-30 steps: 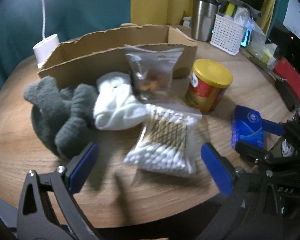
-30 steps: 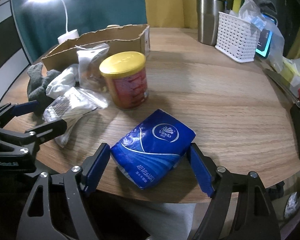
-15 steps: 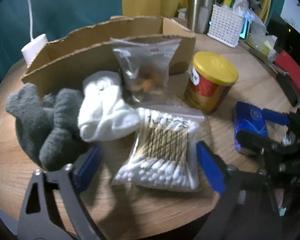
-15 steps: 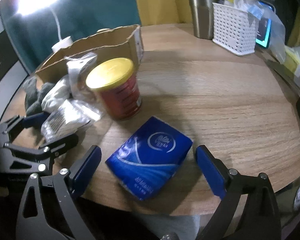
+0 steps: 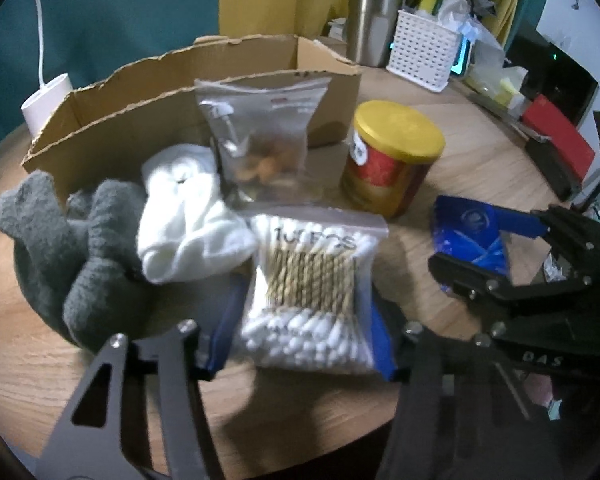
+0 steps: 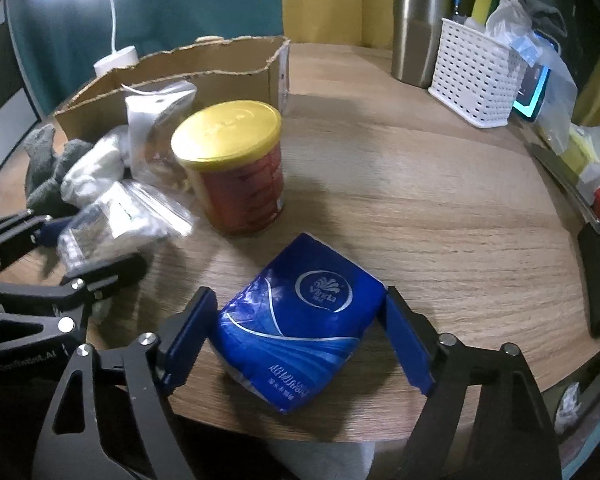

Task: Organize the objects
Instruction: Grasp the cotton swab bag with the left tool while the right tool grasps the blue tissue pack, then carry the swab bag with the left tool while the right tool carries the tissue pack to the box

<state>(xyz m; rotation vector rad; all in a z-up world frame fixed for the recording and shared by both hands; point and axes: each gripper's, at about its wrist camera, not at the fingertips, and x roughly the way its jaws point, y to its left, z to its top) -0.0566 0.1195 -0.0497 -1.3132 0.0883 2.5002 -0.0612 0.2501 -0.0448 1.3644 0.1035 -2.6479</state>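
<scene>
Near the desk's front edge, a clear cotton-swab bag (image 5: 308, 292) was clamped by the left gripper (image 5: 304, 340) and a blue tissue pack (image 6: 300, 320) bracketed by the right gripper's (image 6: 300, 340) parted pads; square, gentle squeezes were judged best.

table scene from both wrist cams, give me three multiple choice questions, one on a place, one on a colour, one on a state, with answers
1. Where does the snack bag stand?
A. inside the white basket
B. against the cardboard box
C. on top of the can

2. What colour is the can's lid?
A. yellow
B. green
C. black

3. How is the right gripper placed?
A. closed on the steel tumbler
B. lifted clear of the table
C. fingers on either side of the blue tissue pack

Answers: B, the bag leans on the box's front wall; A, the lid is plainly yellow; C, a blue pad sits at each side of the pack.
</scene>
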